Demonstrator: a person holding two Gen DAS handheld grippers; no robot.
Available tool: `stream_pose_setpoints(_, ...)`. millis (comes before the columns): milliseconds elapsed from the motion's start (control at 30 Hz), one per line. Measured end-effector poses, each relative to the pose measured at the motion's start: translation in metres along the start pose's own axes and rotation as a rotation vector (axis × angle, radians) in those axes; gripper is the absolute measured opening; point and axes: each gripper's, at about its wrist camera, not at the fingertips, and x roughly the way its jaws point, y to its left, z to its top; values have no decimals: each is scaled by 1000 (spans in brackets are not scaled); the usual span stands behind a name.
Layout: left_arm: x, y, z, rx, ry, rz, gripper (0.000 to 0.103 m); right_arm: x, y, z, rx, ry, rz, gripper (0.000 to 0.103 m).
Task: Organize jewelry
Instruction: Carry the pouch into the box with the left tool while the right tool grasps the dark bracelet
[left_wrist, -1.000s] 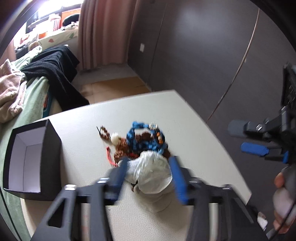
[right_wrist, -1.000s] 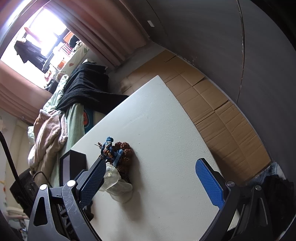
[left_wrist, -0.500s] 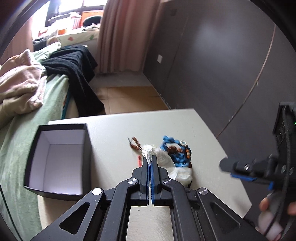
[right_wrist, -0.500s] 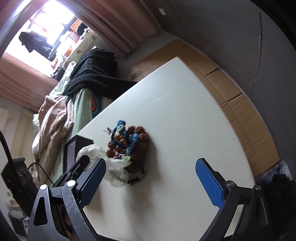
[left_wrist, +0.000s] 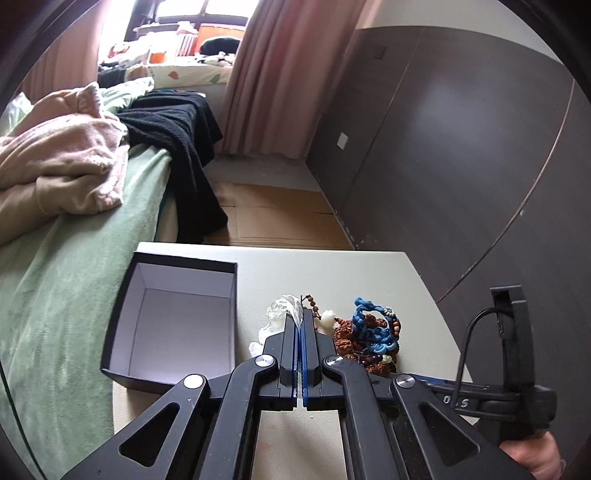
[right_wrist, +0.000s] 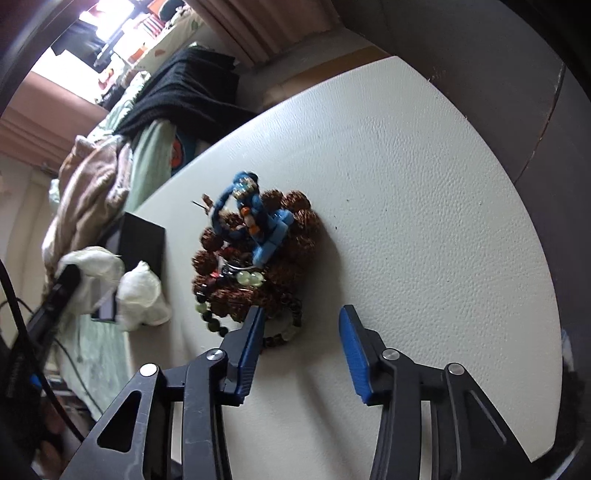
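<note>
A heap of jewelry (left_wrist: 369, 334) with brown seed beads, a blue braided cord and pale green beads lies on the white table (left_wrist: 332, 269); it also shows in the right wrist view (right_wrist: 255, 258). My left gripper (left_wrist: 299, 325) is shut on a clear plastic bag (left_wrist: 282, 308), held to the left of the heap; the bag also shows in the right wrist view (right_wrist: 136, 291). My right gripper (right_wrist: 301, 321) is open, low over the table, its left finger touching the near edge of the heap. An open black box (left_wrist: 173, 321) with a white inside stands left of the bag.
A bed with a green cover (left_wrist: 74, 258), pink blanket and black garment runs along the table's left side. A dark wall (left_wrist: 461, 147) stands to the right. Cardboard (left_wrist: 273, 218) covers the floor beyond the table's far edge.
My left gripper closed on the plastic bag and pulled it left, off the jewelry heap, toward the box. My right gripper came down close to the heap and narrowed its opening.
</note>
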Motion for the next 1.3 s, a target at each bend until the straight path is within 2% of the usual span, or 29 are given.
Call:
stream_pose_setpoints(167, -9, 1, -3, -9, -8, -2, 0, 4, 17, -5, -92, -22, -78, 44)
stream_pose_setpoints(233, -14, 2, -4, -9, -13, -2, 0, 7, 26, -7, -139, -39, -119, 40)
stream_pose_setpoints(267, -16, 3, -5, -9, -16, -2, 0, 7, 28, -8, -157, -43, -121, 35)
stream_pose_setpoints(300, -19, 4, -6, -10, -19, -1, 0, 10, 30, -8, -169, -31, -92, 14)
stream_pose_setpoints(333, -21, 4, -6, -11, -22, 0, 0, 10, 31, -9, -167, -26, -64, 10)
stream_pose_setpoints(433, -31, 9, -8, -21, -41, 0, 0, 4, 32, -12, -176, -57, -64, 10)
stream_pose_setpoints(633, -54, 23, -4, -50, -110, -4, 0, -33, 25, -16, -104, -120, 111, 9)
stream_pose_setpoints(833, -66, 43, 4, -112, -160, -12, 0, -60, 37, -20, -112, -184, 217, 9)
stream_pose_setpoints(1067, -64, 59, 14, -162, -189, -68, 0, -56, 70, -14, -145, -205, 299, 9)
stream_pose_setpoints(1133, -63, 59, 17, -164, -194, -51, 1, -53, 78, -15, -150, -200, 315, 9)
stream_pose_setpoints(1200, -58, 60, 21, -166, -168, -24, 5, -50, 85, -14, -157, -199, 331, 9)
stream_pose_setpoints(1233, -55, 62, 22, -176, -153, -26, 16, -48, 88, -14, -159, -199, 337, 9)
stream_pose_setpoints(1267, -53, 64, 22, -191, -138, -29, 41, -47, 91, -13, -161, -199, 344, 9)
stream_pose_setpoints(1300, -51, 68, 22, -214, -130, -24, 56, -46, 94, -12, -162, -199, 351, 9)
